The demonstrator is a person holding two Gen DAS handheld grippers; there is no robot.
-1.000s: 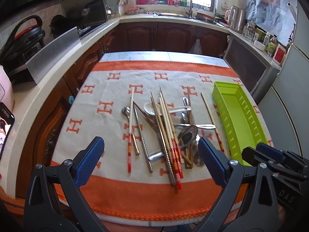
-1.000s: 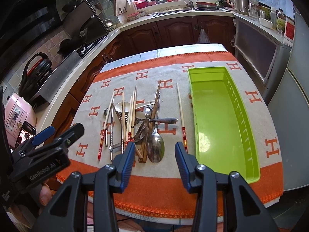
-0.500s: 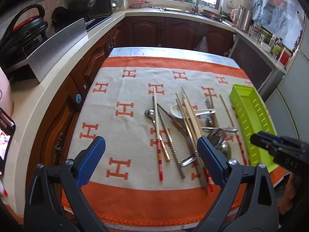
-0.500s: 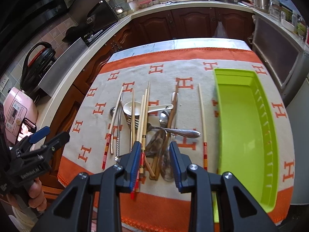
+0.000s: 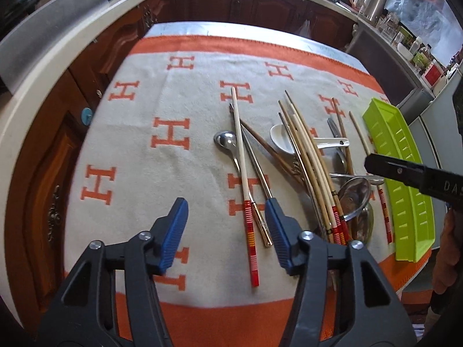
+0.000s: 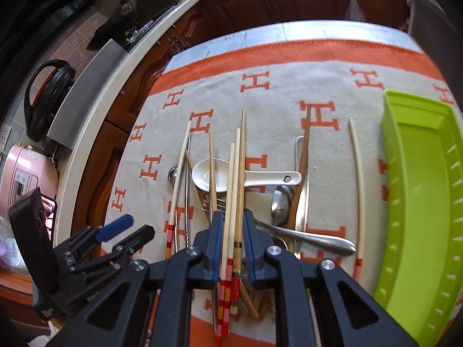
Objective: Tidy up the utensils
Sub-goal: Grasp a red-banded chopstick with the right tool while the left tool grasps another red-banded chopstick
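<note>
Left wrist view: left gripper [image 5: 226,225] low over the orange-and-white cloth [image 5: 139,156], jaws just narrowed but still apart, straddling the near end of a lone red-banded chopstick [image 5: 242,173] and a metal chopstick [image 5: 257,167] beside it, pads clear of both. Heap of chopsticks and spoons [image 5: 321,173] just to the right, with a white ceramic spoon [image 5: 285,141] under the sticks. Green tray [image 5: 402,179] at the far right, nothing seen inside it. Right gripper's tip [image 5: 385,165] poking in above the heap.

Right wrist view: right gripper [image 6: 233,231] just closed nearly together around two pale chopsticks [image 6: 235,179], pads at their sides or very close to it; firm pinch not certain. Sticks flat on the heap, not lifted. Tray's floor bare.

Judged barely begun: nothing sorted so far, every utensil left to move over
</note>
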